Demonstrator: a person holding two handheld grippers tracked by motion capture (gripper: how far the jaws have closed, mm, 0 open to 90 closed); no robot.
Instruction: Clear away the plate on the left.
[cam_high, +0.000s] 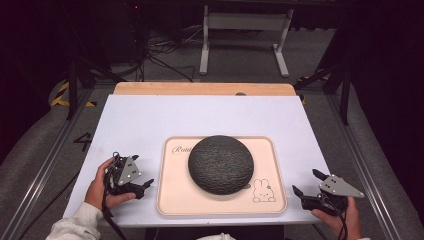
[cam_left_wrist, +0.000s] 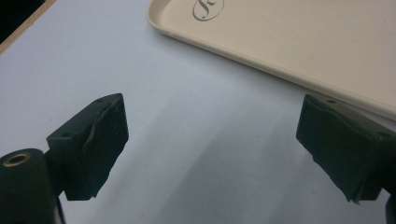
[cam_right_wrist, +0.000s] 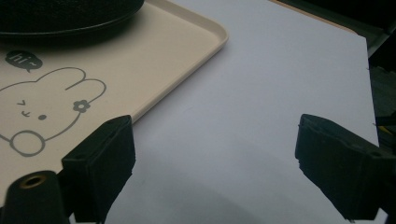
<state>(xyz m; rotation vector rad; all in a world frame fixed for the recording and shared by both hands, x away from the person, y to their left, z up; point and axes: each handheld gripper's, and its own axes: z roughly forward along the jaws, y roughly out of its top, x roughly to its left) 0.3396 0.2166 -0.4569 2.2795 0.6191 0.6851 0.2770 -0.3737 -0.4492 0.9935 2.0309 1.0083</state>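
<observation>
The left gripper (cam_high: 141, 186) rests near the front left corner of the white table (cam_high: 150, 115), its jaws spread wide with nothing between them, held by the person's left hand (cam_high: 100, 187). In the left gripper view its jaws frame bare table just beside the left rim of the beige tray (cam_left_wrist: 327, 60). The right gripper (cam_high: 305, 184) sits near the front right corner, jaws likewise apart and empty, just off the tray's right rim. The tray lies at the middle of the table's front edge and carries a dark, domed, textured object (cam_high: 220, 163) at its centre, with a printed rabbit (cam_high: 263, 191) in its front right corner.
</observation>
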